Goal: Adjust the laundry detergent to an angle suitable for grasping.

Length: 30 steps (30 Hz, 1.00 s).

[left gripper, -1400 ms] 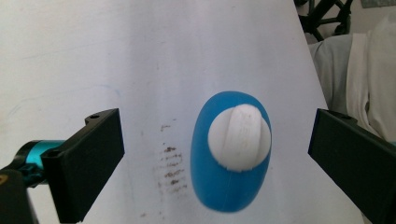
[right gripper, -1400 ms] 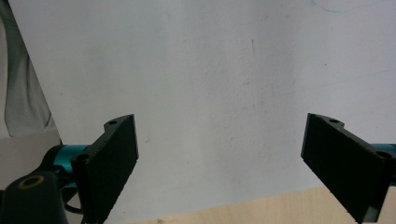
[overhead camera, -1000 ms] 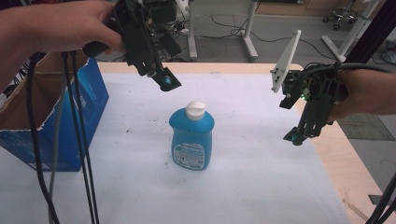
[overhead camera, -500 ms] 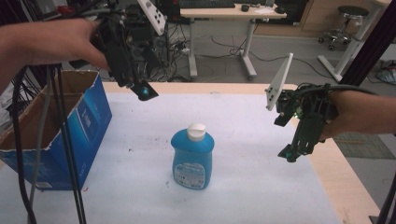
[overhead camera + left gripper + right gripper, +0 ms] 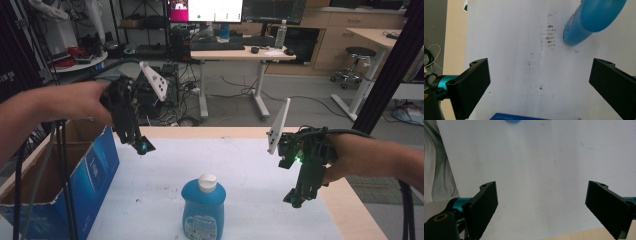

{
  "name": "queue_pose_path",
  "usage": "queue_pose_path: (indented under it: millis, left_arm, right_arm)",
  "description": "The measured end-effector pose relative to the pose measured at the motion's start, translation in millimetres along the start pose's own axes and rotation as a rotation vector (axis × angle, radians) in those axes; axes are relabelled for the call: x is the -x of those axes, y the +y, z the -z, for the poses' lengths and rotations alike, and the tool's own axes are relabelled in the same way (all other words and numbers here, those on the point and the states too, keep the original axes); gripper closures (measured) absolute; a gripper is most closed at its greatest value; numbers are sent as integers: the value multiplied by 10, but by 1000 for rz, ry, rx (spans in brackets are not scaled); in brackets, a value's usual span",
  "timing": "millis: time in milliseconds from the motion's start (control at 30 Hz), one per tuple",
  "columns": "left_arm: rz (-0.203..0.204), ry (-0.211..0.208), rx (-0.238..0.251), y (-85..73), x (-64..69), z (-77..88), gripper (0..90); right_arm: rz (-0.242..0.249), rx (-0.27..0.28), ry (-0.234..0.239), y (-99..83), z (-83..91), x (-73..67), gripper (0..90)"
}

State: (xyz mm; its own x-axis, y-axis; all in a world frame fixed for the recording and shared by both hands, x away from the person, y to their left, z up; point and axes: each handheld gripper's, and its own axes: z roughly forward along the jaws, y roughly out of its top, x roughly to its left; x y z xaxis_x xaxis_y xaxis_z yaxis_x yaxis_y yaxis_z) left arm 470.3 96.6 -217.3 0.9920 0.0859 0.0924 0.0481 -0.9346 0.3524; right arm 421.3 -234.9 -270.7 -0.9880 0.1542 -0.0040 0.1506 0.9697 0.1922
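The blue bottle (image 5: 202,209) stands upright mid-table between both gaping, empty tongs, left (image 5: 141,146) and right (image 5: 295,199); likely heavy with liquid and slick-walled, best pinched across its broad body.

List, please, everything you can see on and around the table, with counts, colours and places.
bottle: one, blue with a white cap, upright at the table's near middle.
cardboard box: one, blue outside and brown inside, open, at the table's left edge.
table: one, white cover over a wooden top.
desk: one, pale, in the background with screens above it.
stool: one, dark, far right.
left gripper: one, black, jaws open, above the table's far left.
right gripper: one, black, jaws open, near the right edge.
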Motion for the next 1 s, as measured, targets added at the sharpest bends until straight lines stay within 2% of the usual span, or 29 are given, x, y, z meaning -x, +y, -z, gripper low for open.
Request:
queue_pose_path:
  millis: [67,100,133,167,200,267,300,367,533,667,700,833,1000]
  left_arm:
    - [3,-1,-22,-15,-5,-26,35]
    - [3,2,-32,-23,-7,-37,35]
    - [6,2,-40,-33,-9,-49,35]
    - [4,5,-48,-42,-14,-58,35]
    - [7,7,-48,-52,-16,-71,35]
    - [4,14,-53,-69,-34,-88,35]
    - [4,18,-55,-77,-44,-100,35]
    - [5,31,-60,-88,-63,-122,36]
    - [-21,58,-41,-81,-117,-161,35]
    - [-31,49,-61,-67,-128,-219,35]
    - [-31,45,-65,-67,-134,-235,36]
    - [-6,19,-69,-91,-161,-333,35]
    - [4,4,-90,-138,-216,-509,35]
  right_arm:
    - [-13,-2,6,22,-3,-6,105]
    - [7,2,2,33,-7,9,105]
    - [-11,-2,7,45,-3,-7,105]
    - [1,2,7,54,-3,-2,105]
    - [14,6,1,64,-4,5,105]
    - [-11,3,13,82,6,-16,105]
    - [17,6,6,88,6,7,105]
    - [-6,7,12,105,10,-11,105]
    - [4,5,14,150,6,-5,105]
    - [20,0,16,172,7,-3,105]
    - [9,4,19,175,7,-11,105]
    - [12,7,19,187,-3,1,105]
    - [17,3,21,209,-34,13,104]
